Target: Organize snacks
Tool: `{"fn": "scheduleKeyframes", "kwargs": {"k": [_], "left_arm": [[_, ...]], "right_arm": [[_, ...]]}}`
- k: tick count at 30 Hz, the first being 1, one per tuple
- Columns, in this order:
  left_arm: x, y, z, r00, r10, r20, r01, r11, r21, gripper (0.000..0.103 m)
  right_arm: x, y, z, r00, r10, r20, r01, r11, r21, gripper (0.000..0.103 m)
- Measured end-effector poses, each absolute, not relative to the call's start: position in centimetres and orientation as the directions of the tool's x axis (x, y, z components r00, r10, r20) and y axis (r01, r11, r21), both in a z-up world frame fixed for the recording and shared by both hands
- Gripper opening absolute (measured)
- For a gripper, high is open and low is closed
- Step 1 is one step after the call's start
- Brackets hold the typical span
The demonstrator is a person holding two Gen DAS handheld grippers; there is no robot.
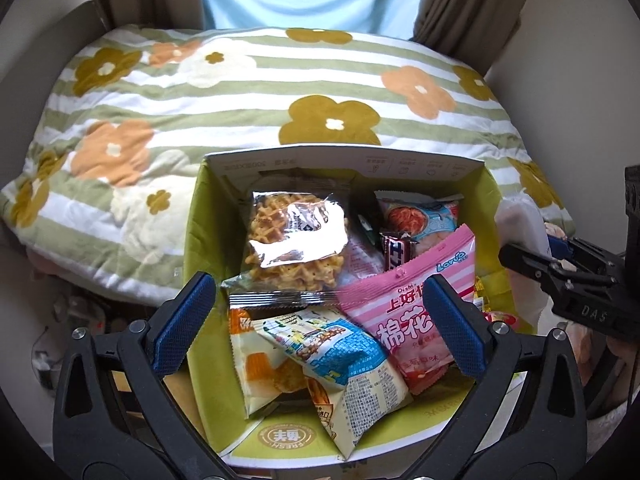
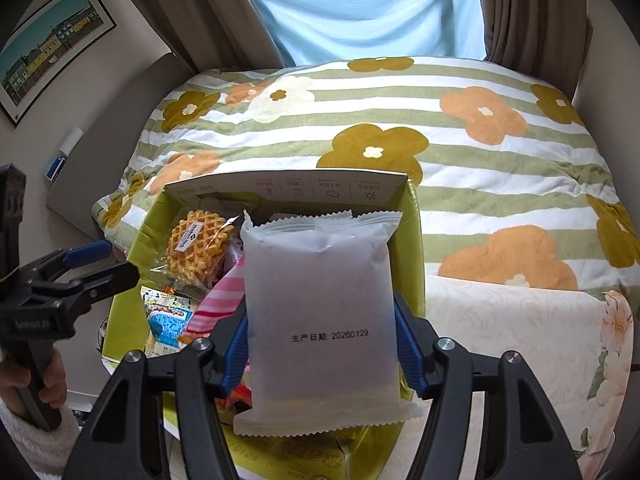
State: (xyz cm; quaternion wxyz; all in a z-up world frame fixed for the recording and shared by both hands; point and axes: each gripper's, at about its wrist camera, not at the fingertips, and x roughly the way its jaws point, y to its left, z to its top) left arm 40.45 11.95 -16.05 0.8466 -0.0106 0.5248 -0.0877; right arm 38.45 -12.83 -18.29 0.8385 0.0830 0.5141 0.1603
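Observation:
A green cardboard box (image 1: 202, 216) holds several snack packs: a waffle pack (image 1: 296, 236), a pink marshmallow bag (image 1: 416, 320) and a blue-and-white pack (image 1: 344, 356). My left gripper (image 1: 320, 324) is open and empty above the box's near side. My right gripper (image 2: 322, 344) is shut on a white frosted snack pack (image 2: 320, 300) and holds it above the box (image 2: 132, 248). The right gripper also shows at the right edge of the left wrist view (image 1: 556, 268). The left gripper shows at the left of the right wrist view (image 2: 108, 266).
The box sits on a bed with a striped flowered quilt (image 1: 240, 92). A pale floral cloth (image 2: 520, 328) lies right of the box. Curtains (image 2: 360, 8) hang behind the bed, and a framed picture (image 2: 52, 48) is on the left wall.

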Motion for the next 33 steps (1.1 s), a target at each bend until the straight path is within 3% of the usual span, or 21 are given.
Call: {"fn": "scheduleKeyframes", "kwargs": {"k": [2, 4, 5, 6, 20, 27, 33], "left_arm": [[40.0, 11.9, -16.0, 0.444, -0.143, -0.885, 0.129, 0.987, -0.095, 0.103], [39.5, 11.8, -16.2, 0.444, -0.137, -0.885, 0.123, 0.988, -0.091, 0.103], [39.1, 11.9, -16.2, 0.444, -0.136, -0.886, 0.117, 0.989, -0.093, 0.103], [38.9, 11.9, -16.3, 0.444, -0.133, -0.886, 0.111, 0.989, -0.093, 0.103], [34.6, 12.4, -14.6, 0.495, -0.114, -0.861, 0.117, 0.991, -0.064, 0.103], [31.1, 11.0, -10.6, 0.614, -0.070, -0.786, 0.121, 0.993, 0.006, 0.103], [24.7, 9.2, -5.3, 0.749, -0.038, -0.661, 0.073, 0.997, 0.025, 0.103]], "right_arm": [[39.1, -12.9, -18.7, 0.401, 0.380, -0.834, -0.167, 0.925, 0.341, 0.061], [39.1, -13.2, -18.6, 0.420, 0.380, -0.824, -0.137, 0.924, 0.357, 0.076], [38.8, -13.4, -18.5, 0.439, 0.370, -0.819, -0.119, 0.927, 0.355, 0.092], [38.5, -13.6, -18.3, 0.452, 0.360, -0.816, -0.102, 0.930, 0.354, 0.099], [34.2, -12.7, -15.6, 0.505, 0.337, -0.794, -0.125, 0.939, 0.320, 0.100], [30.0, -12.7, -11.3, 0.611, 0.277, -0.741, -0.147, 0.960, 0.238, 0.100], [23.9, -14.3, -5.8, 0.732, 0.204, -0.649, -0.140, 0.979, 0.150, 0.100]]}}
